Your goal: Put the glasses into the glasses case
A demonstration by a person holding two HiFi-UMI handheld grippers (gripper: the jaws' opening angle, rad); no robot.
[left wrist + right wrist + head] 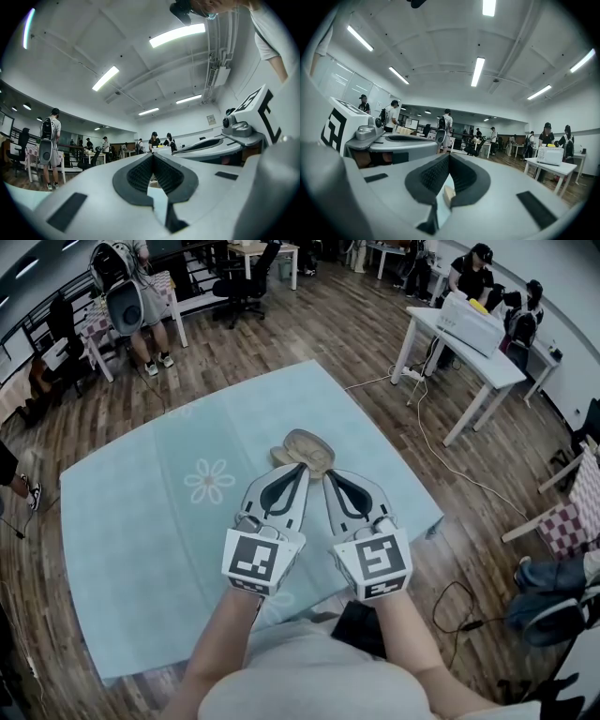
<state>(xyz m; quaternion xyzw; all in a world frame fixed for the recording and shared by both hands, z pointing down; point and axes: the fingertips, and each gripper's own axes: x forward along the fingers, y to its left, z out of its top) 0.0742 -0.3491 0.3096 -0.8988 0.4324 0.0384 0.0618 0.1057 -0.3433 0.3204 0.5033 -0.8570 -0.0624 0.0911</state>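
- Beige glasses case (307,448) lies toward the right edge of the tabletop (141,521), its long axis roughly left-right.
- Left gripper (301,469) and right gripper (328,475) point at it, jaws closed, empty.

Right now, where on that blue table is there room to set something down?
Bare: the tablecloth left of the left gripper, around the flower print, and a narrower strip right of the right gripper. Crowded: the middle, by the case.
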